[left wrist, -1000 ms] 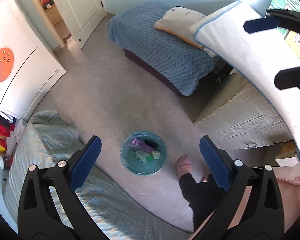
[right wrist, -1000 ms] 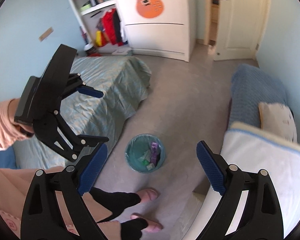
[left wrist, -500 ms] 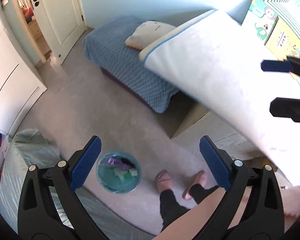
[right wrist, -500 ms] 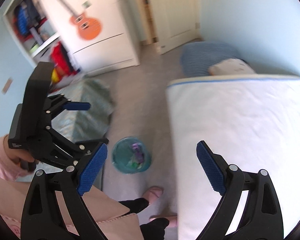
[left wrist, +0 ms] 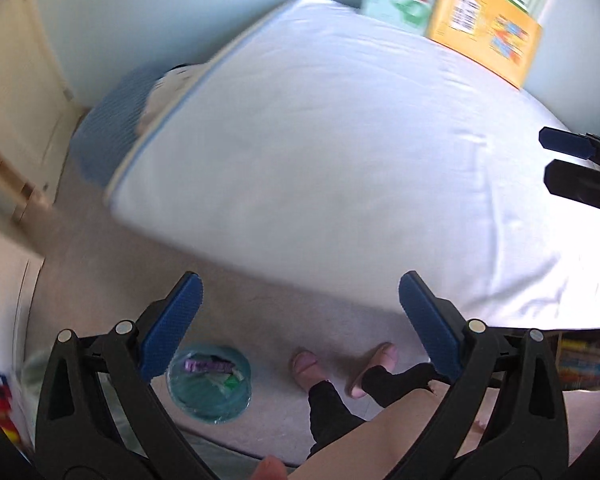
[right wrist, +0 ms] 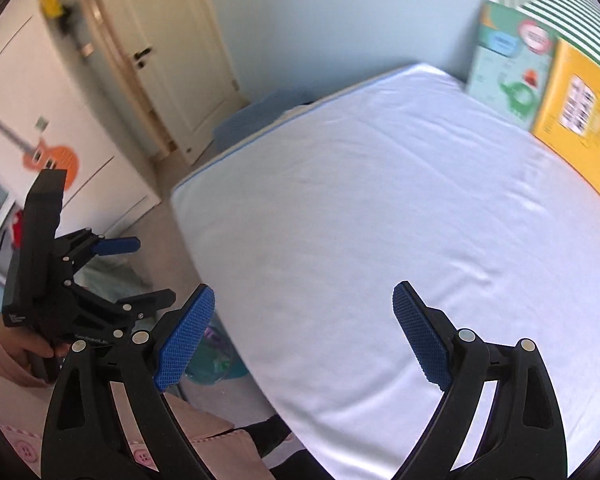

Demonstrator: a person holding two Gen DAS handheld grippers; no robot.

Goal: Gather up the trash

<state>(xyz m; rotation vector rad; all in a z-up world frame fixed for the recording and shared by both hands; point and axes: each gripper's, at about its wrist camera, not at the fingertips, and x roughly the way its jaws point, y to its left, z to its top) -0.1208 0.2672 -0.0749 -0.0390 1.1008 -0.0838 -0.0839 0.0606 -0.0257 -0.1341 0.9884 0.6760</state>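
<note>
Presently we recorded both tools empty. Our left gripper (left wrist: 300, 320) had its fingers (left wrist: 172, 320) spread wide with nothing between them; our right gripper (right wrist: 304, 332) likewise stood apart and held nothing.

Item one, the bin (left wrist: 210, 384): a small round teal bin lined with a thin bag, standing on the grey floor (left wrist: 260, 312) near the person's slippers (left wrist: 306, 364) and beside the bed. It held the trash (left wrist: 209, 366), which looked like a purple wrapper and some pale and green scraps; blur kept us from naming them more closely.

Item two, the bed (right wrist: 400, 220): a white sheet, smooth, with no litter on the part we could see. Two picture boxes (right wrist: 512, 68) leaned on the wall behind it.

Handling note, our judgement only: scraps of this kind should be light, soft and crushable, inclined to slide off a smooth pad. We would pinch each across its thickest fold or a crumpled ridge rather than at a flat edge, and gently, since little force is needed. The bin itself appeared light and easily tipped; its rim would be the place to take hold, mindful that the loose liner might slip.
</note>
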